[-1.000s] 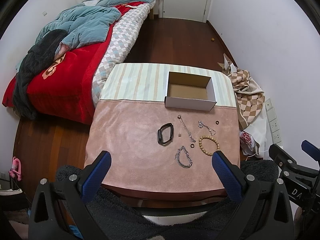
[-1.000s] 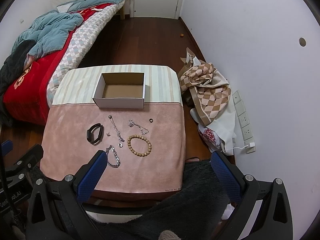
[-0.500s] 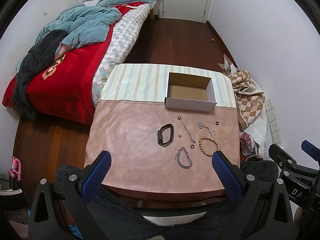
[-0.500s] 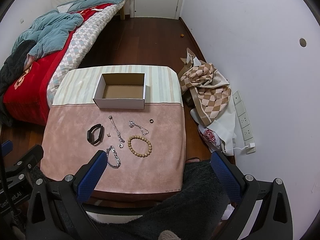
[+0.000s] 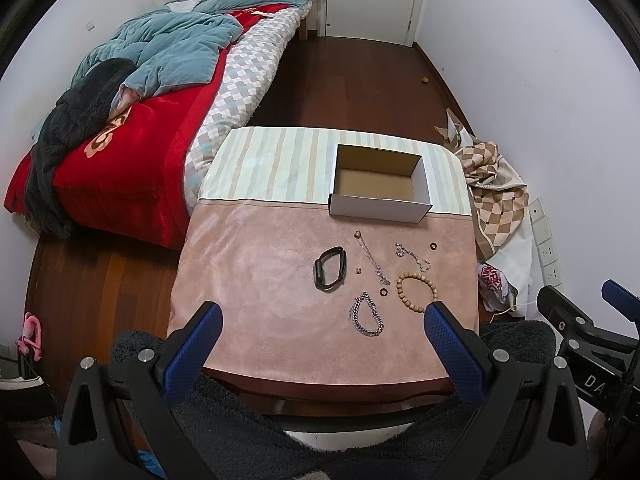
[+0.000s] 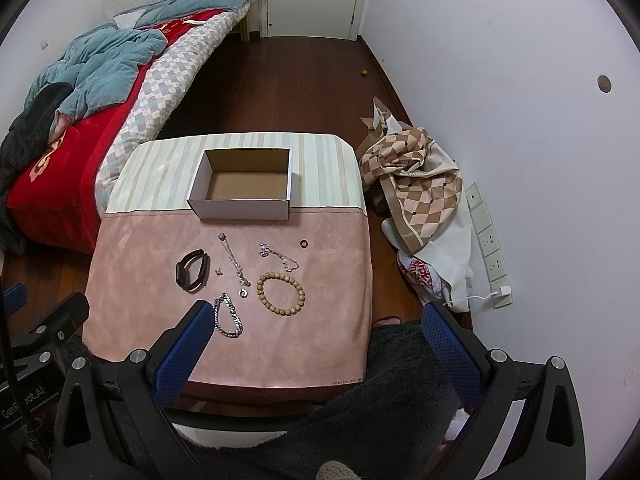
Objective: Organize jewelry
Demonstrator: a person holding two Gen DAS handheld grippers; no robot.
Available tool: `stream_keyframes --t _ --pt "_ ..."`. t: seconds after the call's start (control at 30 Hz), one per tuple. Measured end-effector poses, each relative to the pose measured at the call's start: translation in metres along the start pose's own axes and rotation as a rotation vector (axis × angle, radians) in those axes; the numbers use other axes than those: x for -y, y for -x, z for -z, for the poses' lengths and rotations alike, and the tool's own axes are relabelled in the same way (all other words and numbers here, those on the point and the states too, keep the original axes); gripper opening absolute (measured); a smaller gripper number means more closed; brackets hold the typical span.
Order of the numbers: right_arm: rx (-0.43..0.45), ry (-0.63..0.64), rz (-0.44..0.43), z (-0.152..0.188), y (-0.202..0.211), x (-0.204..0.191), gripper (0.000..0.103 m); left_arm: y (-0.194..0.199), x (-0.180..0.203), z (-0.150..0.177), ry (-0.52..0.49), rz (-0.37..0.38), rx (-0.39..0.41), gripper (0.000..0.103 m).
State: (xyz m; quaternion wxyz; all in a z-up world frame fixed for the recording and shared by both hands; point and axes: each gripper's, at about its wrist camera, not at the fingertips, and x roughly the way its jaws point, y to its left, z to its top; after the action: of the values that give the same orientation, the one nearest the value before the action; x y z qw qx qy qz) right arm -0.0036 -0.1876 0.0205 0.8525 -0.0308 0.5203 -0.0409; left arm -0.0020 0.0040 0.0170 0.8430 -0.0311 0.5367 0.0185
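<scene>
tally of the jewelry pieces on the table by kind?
Black band: 1
Wooden bead bracelet: 1
Chunky silver chain bracelet: 1
Thin silver chains: 2
Small rings: 2
Tiny stud-like piece: 1
Total: 8, none in the box.

We note: table (image 5: 256,280) in matt pink suede-like cloth; cardboard box (image 5: 378,204), white outside, raw brown inside; shiny metal chain bracelet (image 5: 366,315); wooden bead bracelet (image 5: 416,286); matt black band (image 5: 329,269); glossy wood floor (image 5: 352,80).
</scene>
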Motion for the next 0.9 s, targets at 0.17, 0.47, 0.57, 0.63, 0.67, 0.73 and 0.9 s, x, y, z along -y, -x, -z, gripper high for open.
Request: stream_keyframes --t 0.17,0.47,0.57,0.63,0.67,0.73,0.9 --pt "0.009 -0.031 0.014 -0.006 -0.015 0.004 0.103 -0.013 -0.002 -0.006 0.007 -0.031 0.026 0.103" --pt "-0.096 -0.087 -0.024 -0.016 -0.124 0.014 0.103 -0.107 -0.008 -0.026 -0.014 -0.145 -0.008 0.103" --pt "-0.153 -0.101 -0.040 -0.011 -0.169 0.012 0.101 -0.144 -0.009 -0.026 -0.028 -0.161 -0.061 0.103" --pt "-0.201 -0.108 -0.051 -0.006 -0.200 0.011 0.097 -0.164 -0.009 -0.025 -0.030 -0.159 -0.093 0.102" --pt "-0.222 -0.114 -0.053 -0.003 -0.214 0.010 0.096 -0.175 -0.009 -0.024 -0.031 -0.155 -0.110 0.102" --pt "-0.258 -0.122 -0.055 0.002 -0.238 0.007 0.094 -0.195 -0.007 -0.021 -0.038 -0.160 -0.138 0.102" --pt "-0.323 -0.130 -0.041 0.015 -0.284 0.001 0.091 -0.235 -0.009 -0.017 -0.036 -0.150 -0.213 0.102"
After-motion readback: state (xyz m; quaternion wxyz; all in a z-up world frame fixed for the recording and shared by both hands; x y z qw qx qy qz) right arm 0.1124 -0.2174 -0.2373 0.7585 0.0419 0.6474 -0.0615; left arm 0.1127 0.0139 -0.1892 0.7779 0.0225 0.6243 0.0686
